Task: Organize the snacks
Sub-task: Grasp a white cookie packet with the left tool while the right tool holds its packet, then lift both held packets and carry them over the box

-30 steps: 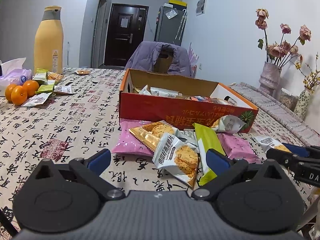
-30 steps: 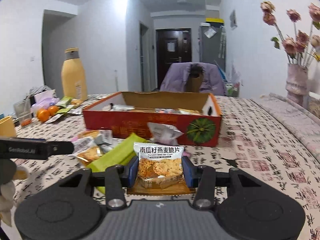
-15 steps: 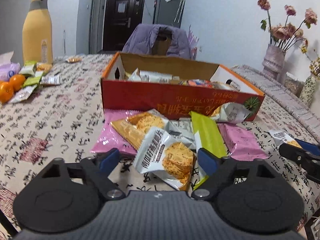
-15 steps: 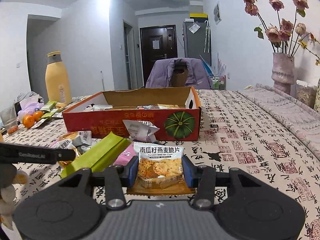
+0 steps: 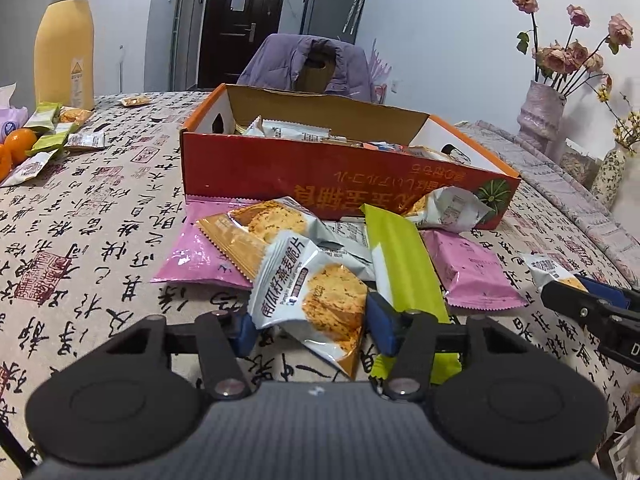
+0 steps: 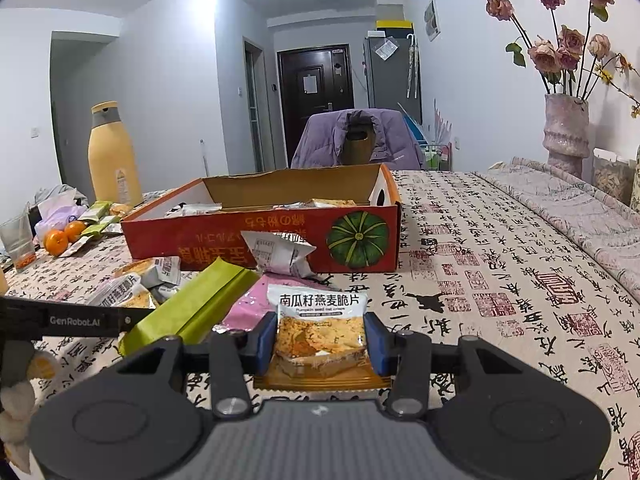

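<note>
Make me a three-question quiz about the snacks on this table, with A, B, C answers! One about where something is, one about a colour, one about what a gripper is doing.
1. Where are the oranges?
A. inside the box
B. on the table near the yellow bottle
C. on the chair

2. What colour is the long flat packet in the pile?
A. blue
B. black
C. green

3. What is the right gripper doing?
A. holding a snack packet
B. open over nothing
C. holding the vase

Answers:
1 B, they sit close to the yellow bottle.
2 C, it is bright green.
3 A, its fingers squeeze the pumpkin seed crisps packet.
</note>
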`<state>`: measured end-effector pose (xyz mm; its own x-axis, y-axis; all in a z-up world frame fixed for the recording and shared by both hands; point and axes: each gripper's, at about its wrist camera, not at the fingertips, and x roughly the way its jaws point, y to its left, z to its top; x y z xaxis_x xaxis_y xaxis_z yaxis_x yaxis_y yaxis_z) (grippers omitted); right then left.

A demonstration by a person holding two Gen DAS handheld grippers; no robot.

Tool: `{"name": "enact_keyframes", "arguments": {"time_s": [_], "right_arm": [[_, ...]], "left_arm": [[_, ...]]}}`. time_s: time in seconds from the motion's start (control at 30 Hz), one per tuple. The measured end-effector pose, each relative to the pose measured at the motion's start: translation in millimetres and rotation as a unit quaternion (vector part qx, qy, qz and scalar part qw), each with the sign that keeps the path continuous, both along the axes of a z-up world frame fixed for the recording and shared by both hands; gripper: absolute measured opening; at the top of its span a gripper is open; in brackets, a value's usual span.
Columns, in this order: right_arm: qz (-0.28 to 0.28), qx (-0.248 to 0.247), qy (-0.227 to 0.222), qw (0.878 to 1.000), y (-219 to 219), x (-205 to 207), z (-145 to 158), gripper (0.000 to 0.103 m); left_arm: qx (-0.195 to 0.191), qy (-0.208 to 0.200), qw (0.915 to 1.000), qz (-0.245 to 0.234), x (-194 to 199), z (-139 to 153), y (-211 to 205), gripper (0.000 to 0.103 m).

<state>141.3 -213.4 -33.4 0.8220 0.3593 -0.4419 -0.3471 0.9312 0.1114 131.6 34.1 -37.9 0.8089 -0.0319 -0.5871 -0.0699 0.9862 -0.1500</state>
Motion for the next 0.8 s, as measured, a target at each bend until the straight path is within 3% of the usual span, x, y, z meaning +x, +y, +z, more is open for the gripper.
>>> {"name": "enact_keyframes", "arguments": {"time_s": [0.17,0.8], "right_arm": [[0.0,0.0,0.0,1.0,-0.1,-1.0,-0.2,0.045],[0.001,0.001,-0.027,1.0,5.3,2.4,15.0,0.045]], "left_arm": [[-0.001,-0.006,1.0,-0.002,-4.7,1.1,-0.8,0.047],[0.037,-0.098,0.9945,-0.006,-25.0,45.0,-3.5,0.046]]}}
